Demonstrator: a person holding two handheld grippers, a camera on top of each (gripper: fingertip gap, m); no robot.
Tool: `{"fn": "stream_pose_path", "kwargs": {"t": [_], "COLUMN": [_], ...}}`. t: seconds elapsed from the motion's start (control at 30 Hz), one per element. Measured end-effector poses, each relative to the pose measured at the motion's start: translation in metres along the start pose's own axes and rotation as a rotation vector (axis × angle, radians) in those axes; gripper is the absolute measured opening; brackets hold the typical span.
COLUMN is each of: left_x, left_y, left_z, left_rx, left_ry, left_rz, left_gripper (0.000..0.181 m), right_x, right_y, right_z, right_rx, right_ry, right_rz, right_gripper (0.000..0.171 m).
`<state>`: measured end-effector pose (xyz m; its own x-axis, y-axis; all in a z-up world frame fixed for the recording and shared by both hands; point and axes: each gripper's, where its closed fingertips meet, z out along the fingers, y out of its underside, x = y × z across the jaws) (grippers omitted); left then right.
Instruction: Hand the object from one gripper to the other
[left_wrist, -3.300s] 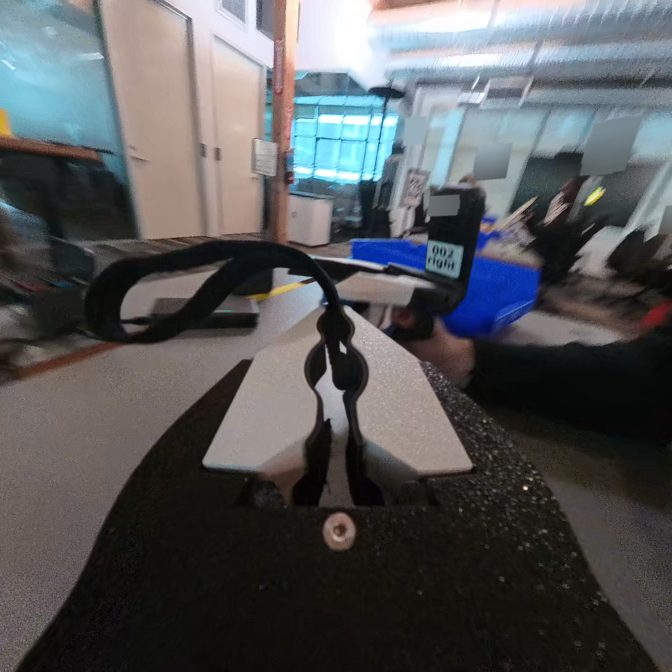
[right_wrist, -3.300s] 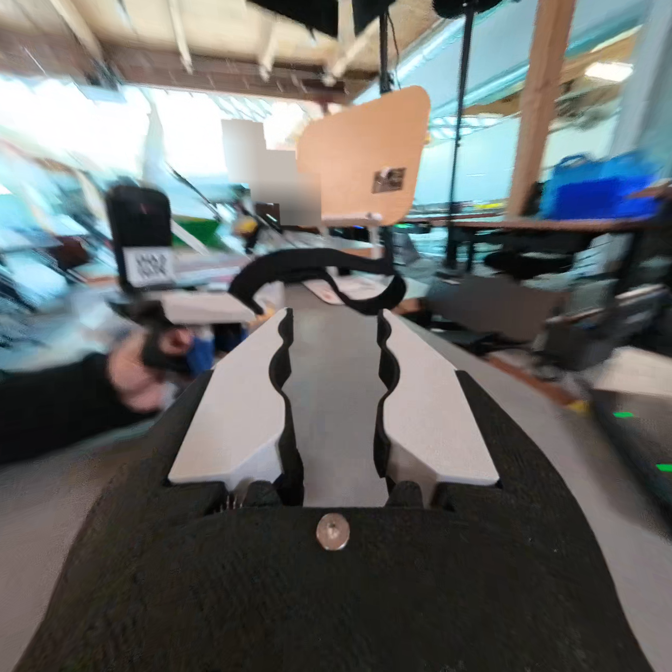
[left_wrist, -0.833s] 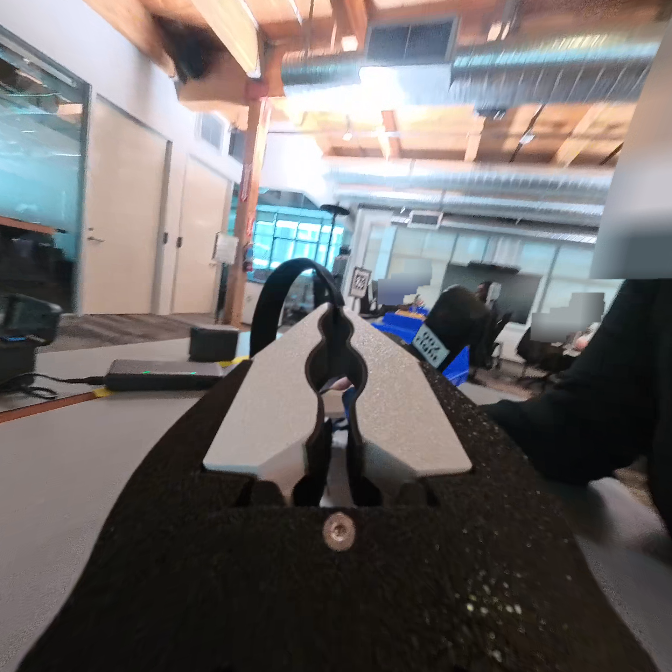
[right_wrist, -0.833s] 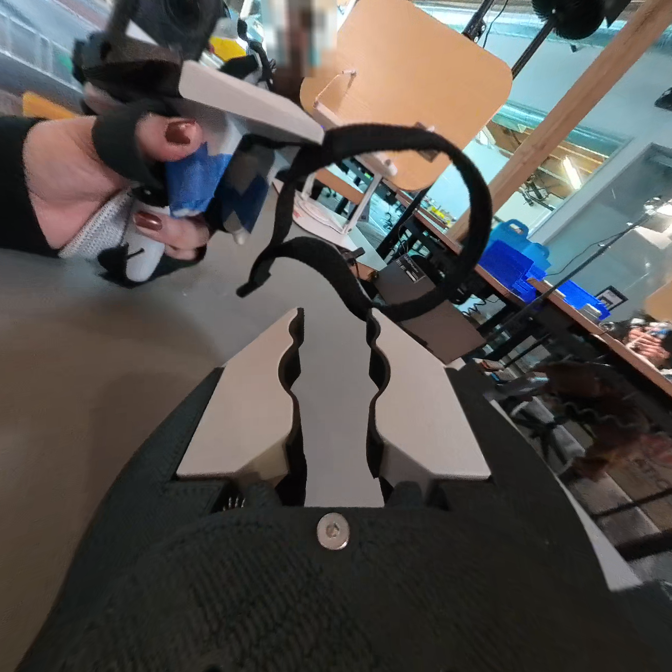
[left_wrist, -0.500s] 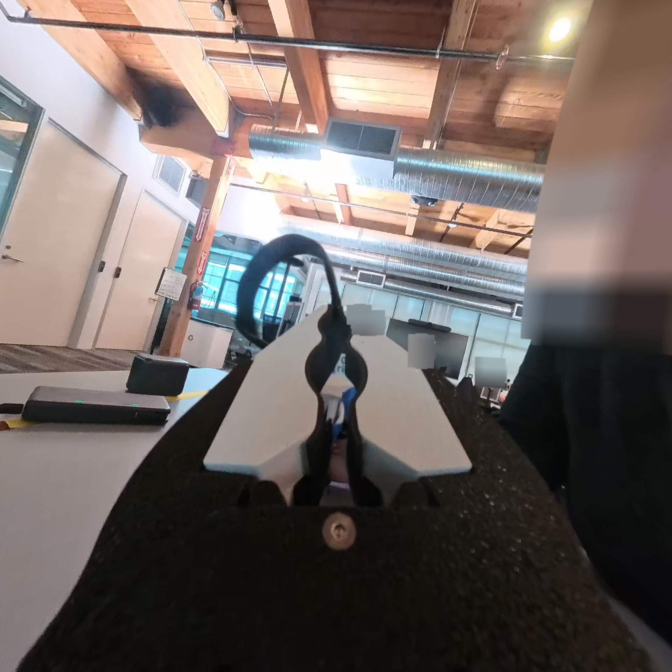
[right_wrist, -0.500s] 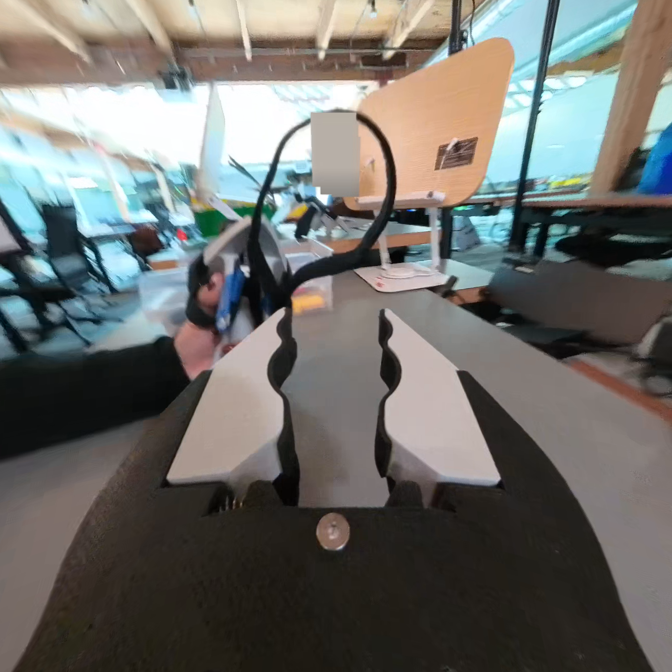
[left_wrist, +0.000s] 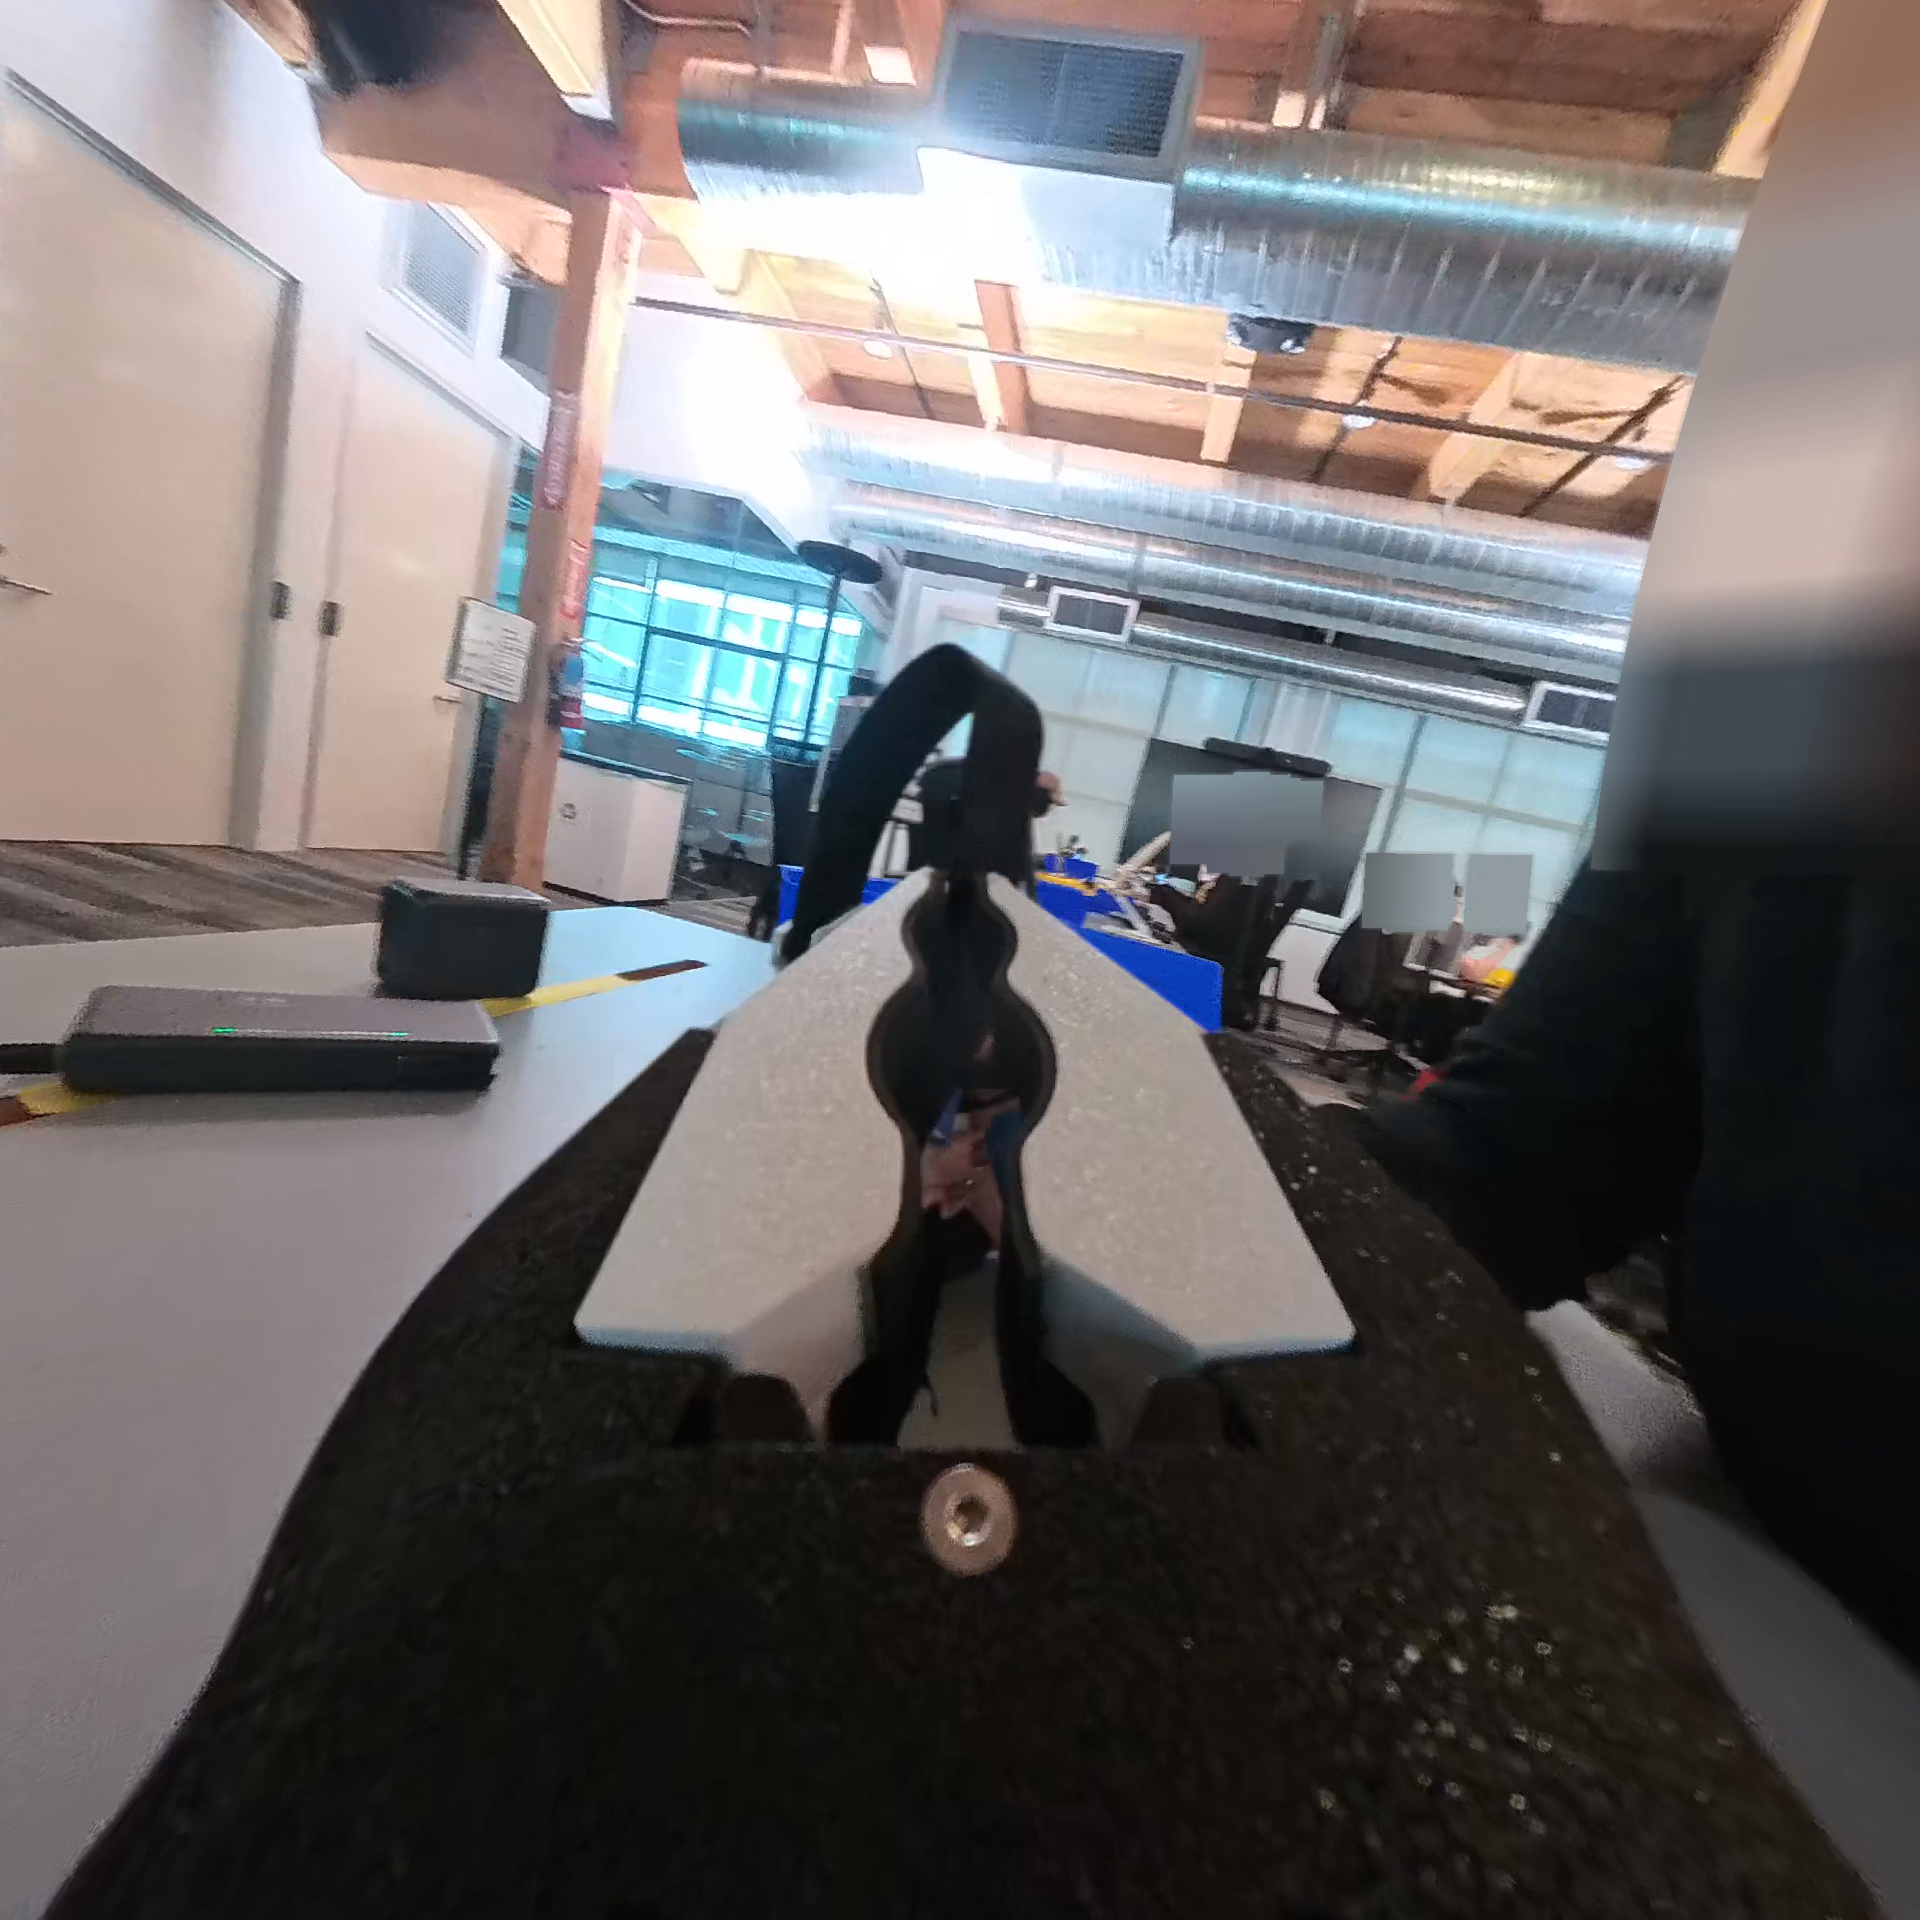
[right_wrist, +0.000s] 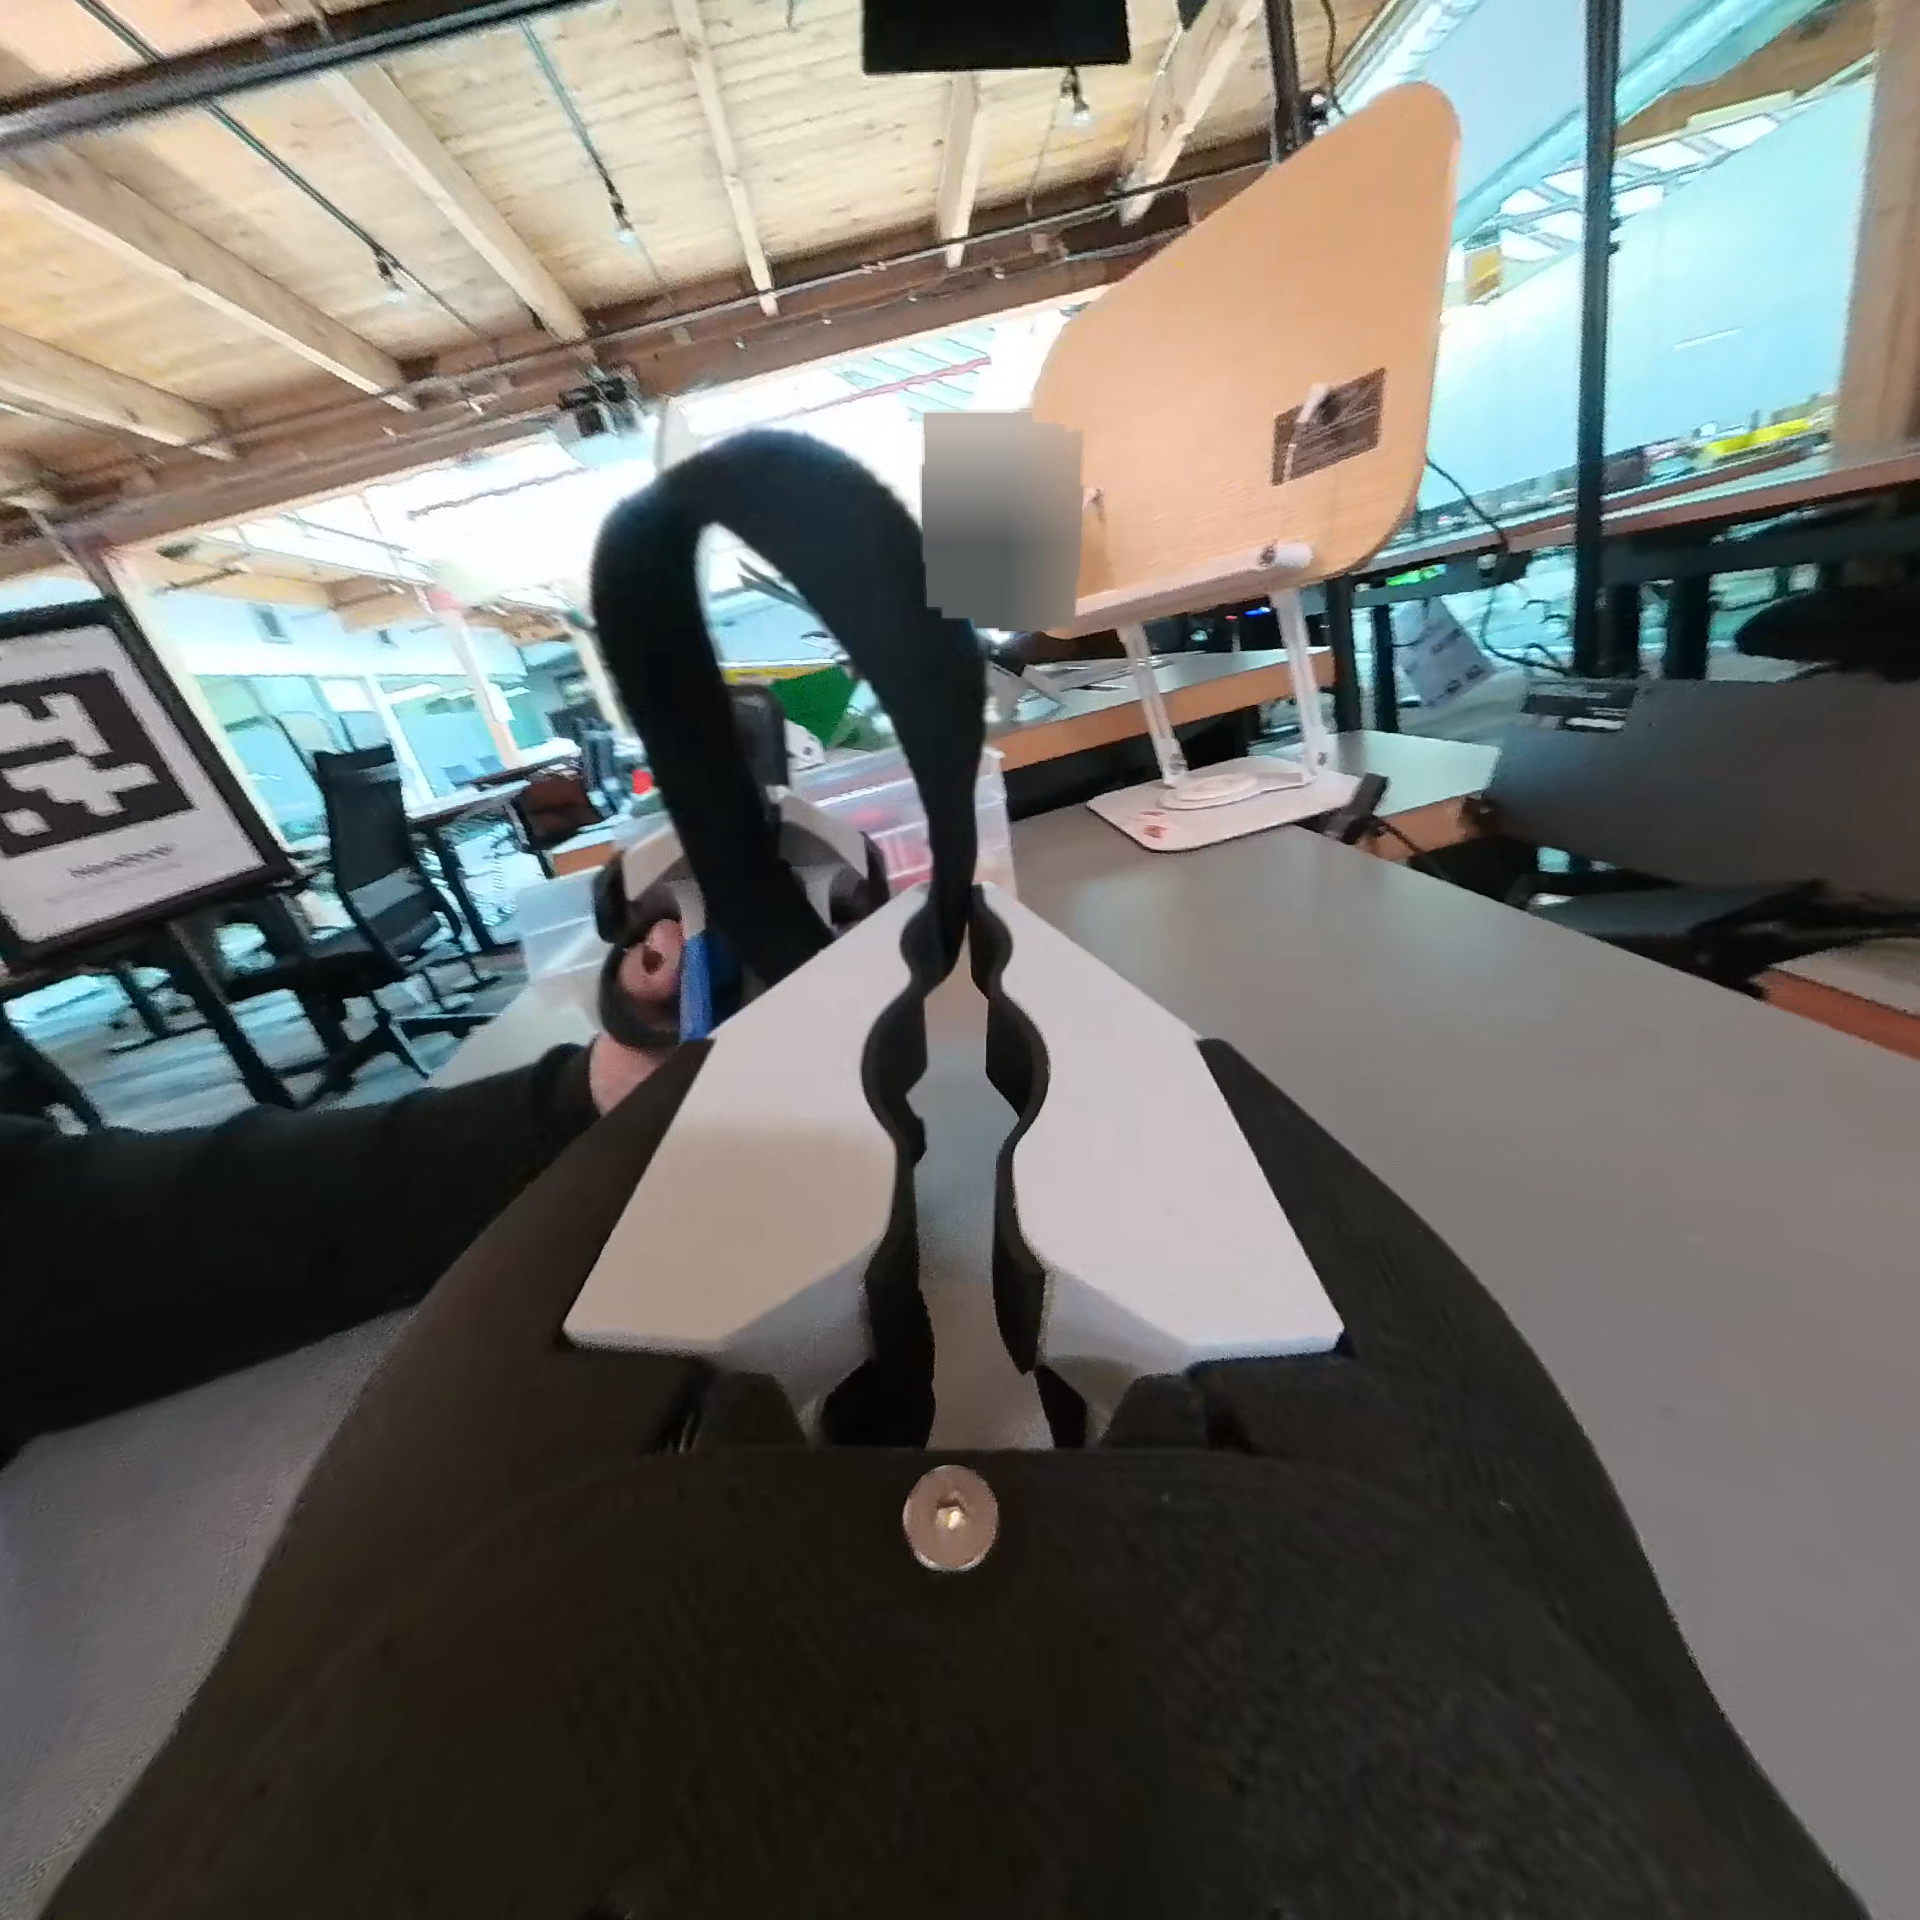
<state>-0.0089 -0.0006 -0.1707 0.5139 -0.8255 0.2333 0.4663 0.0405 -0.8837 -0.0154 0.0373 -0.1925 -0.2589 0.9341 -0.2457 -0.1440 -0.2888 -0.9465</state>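
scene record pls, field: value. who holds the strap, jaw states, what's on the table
object: black strap, arched in a loop, off the table
left hand-held gripper: shut on one end of the strap
right hand-held gripper: shut on the other end of the strap
handover state: both grip the strap at once; neither has let go
table: grey; dark slim device with green lights, small black box behind it
far end of table: wooden-panel stand on white base
person: dark sleeve at left of right wrist view

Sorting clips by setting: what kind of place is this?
Likely an open-plan office or lab: exposed metal ducts under wood beams, grey work tables, black office chairs.
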Motion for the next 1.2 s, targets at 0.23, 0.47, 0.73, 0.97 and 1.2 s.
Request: {"fn": "stream_pose_path", "kwargs": {"t": [0.23, 0.47, 0.73, 0.97, 1.2], "left_x": [-0.024, -0.016, -0.005, 0.001, 0.011], "left_y": [0.011, 0.035, 0.048, 0.047, 0.021], "left_z": [0.001, 0.015, 0.022, 0.021, 0.015], "left_rx": [-0.126, -0.268, -0.343, -0.325, -0.156], "left_ry": [-0.217, -0.202, -0.151, -0.105, -0.022], "left_rz": [0.169, 0.274, 0.356, 0.320, 0.209], "left_gripper": [0.056, 0.075, 0.025, 0.004, 0.000], "right_x": [0.016, 0.028, 0.028, 0.027, 0.024], "right_y": [-0.008, -0.009, 0.010, 0.016, 0.028], "right_z": [-0.008, -0.013, -0.005, -0.002, 0.002], "right_rx": [-0.007, -0.133, -0.276, -0.261, -0.275], "right_ry": [0.190, 0.469, 0.511, 0.452, 0.337], "right_rz": [-0.218, -0.701, -0.902, -0.806, -0.602], "right_gripper": [0.000, 0.001, 0.001, 0.016, 0.035]}}
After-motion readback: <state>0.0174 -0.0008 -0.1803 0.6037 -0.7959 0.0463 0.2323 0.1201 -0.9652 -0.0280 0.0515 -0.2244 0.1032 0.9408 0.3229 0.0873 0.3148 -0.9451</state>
